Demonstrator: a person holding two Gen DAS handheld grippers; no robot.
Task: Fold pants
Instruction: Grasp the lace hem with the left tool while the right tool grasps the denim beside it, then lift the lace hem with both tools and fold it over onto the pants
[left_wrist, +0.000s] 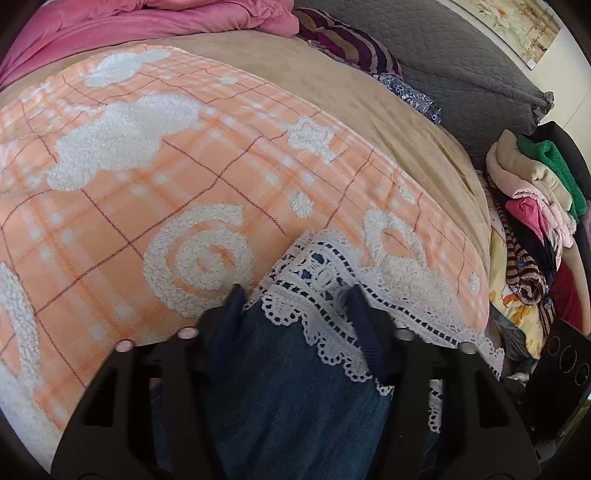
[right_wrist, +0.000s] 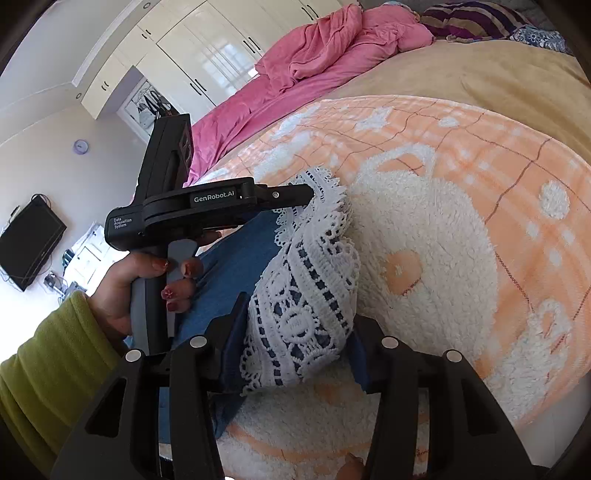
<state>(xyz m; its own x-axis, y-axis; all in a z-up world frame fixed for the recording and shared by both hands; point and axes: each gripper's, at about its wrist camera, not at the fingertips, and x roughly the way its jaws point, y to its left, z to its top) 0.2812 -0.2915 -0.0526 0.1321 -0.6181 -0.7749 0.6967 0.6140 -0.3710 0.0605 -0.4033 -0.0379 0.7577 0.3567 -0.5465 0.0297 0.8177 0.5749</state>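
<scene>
The pants (left_wrist: 288, 387) are blue denim with a wide white lace hem (left_wrist: 325, 295). They lie on an orange checked blanket (left_wrist: 147, 206). My left gripper (left_wrist: 295, 295) has its fingers on either side of the lace hem with cloth between them. In the right wrist view my right gripper (right_wrist: 299, 325) also has the lace hem (right_wrist: 306, 295) bunched between its fingers, and the denim (right_wrist: 236, 258) runs off to the left. The left gripper (right_wrist: 314, 194) shows there too, its tip at the far end of the lace.
The blanket lies on a tan bedspread (left_wrist: 369, 99). A pink sheet (right_wrist: 325, 48) is crumpled at the far side. A grey quilted pillow (left_wrist: 461, 62) and a pile of clothes (left_wrist: 532, 206) lie to the right. White wardrobes (right_wrist: 192, 51) stand beyond the bed.
</scene>
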